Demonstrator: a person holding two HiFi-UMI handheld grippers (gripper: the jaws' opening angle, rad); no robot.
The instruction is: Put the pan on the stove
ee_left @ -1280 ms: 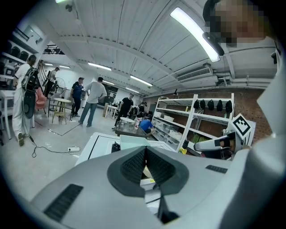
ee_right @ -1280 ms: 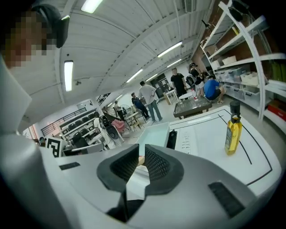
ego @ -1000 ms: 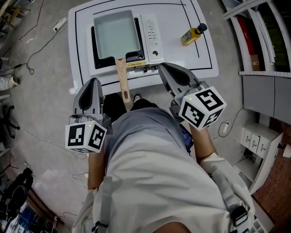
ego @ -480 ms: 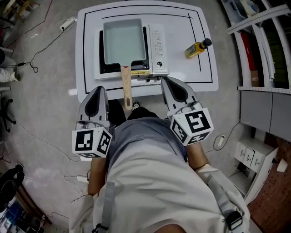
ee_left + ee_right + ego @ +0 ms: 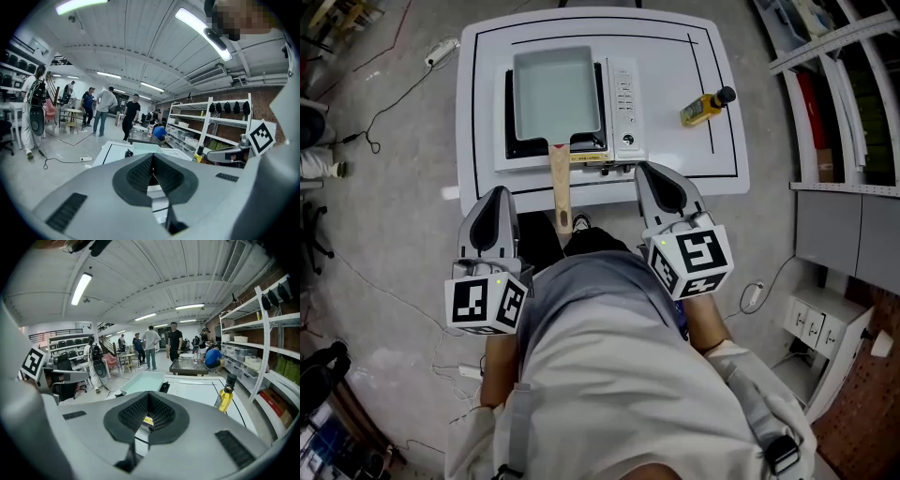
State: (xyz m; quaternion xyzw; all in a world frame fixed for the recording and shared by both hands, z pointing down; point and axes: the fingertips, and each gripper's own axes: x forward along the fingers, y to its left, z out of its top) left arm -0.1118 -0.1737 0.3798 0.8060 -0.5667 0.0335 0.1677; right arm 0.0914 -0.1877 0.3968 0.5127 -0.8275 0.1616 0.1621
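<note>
A pale rectangular pan (image 5: 555,91) sits on the portable stove (image 5: 623,89) on the white table (image 5: 675,159). Its wooden handle (image 5: 560,187) sticks out over the near edge, toward me. My left gripper (image 5: 494,192) hangs shut and empty left of the handle, just short of the table edge. To the right of the handle my right gripper (image 5: 654,169) is shut too, with nothing in it, its tip at the table's near edge. The left gripper view looks past the closed left gripper (image 5: 152,155) to the pan (image 5: 143,148). Beyond the right gripper (image 5: 148,394) lies the pan (image 5: 140,380).
A yellow oil bottle (image 5: 707,106) lies on the table's right side, and the right gripper view also shows this bottle (image 5: 225,397). Metal shelves (image 5: 834,84) stand to the right. Cables and a power strip (image 5: 441,52) lie on the floor at left. Several people stand farther back in the room.
The right gripper has drawn back a little toward my body and the view has shifted. The pan stays put on the stove. Both grippers remain shut.
</note>
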